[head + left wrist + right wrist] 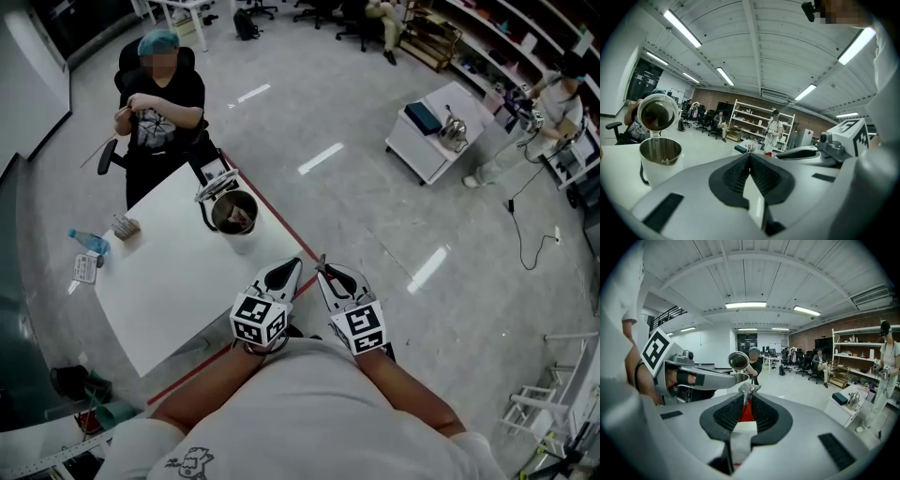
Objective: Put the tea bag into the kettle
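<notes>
The steel kettle (232, 214) stands with its lid (657, 112) flipped up, near the right edge of the white table (159, 291). Something small and brownish lies inside it; I cannot tell what. Both grippers hover side by side off the table's near corner, a short way from the kettle. My left gripper (296, 263) is shut with nothing between its jaws (749, 157). My right gripper (321, 262) is shut on a red and white tea bag packet (746, 412), whose crumpled end sticks out past the tips. In the right gripper view the kettle (737, 364) shows beyond the left gripper's jaw.
A person (159, 94) sits at the table's far end. A water bottle (89, 242), a small packet (84, 269) and a little bundle (125, 226) lie near its left edge. Red tape (281, 220) runs along the floor. Another white table (431, 131) stands far right.
</notes>
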Demonstrator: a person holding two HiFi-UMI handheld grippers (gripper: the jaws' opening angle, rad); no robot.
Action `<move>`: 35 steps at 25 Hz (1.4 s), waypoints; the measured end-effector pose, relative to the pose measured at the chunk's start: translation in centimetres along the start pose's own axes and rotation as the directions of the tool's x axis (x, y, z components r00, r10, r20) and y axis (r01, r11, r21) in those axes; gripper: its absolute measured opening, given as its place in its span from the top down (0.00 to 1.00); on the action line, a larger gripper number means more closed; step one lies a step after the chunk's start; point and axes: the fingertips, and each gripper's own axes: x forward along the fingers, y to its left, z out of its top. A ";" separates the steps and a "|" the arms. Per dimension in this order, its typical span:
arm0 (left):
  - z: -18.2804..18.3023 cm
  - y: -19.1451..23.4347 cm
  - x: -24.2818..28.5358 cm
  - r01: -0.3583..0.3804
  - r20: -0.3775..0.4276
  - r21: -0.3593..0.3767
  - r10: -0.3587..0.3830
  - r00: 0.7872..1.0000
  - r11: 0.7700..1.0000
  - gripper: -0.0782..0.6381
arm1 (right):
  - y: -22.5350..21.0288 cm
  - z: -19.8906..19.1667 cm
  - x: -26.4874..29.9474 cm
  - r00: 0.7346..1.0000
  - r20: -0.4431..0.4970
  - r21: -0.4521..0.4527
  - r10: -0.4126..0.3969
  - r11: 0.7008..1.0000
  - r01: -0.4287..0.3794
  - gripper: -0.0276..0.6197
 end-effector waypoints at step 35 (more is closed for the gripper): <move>1.3 20.2 -7.0 -0.461 0.021 -0.216 0.476 0.879 0.861 0.88 | 7.1 8.4 20.7 0.899 -0.092 -0.203 0.428 0.876 -0.438 0.87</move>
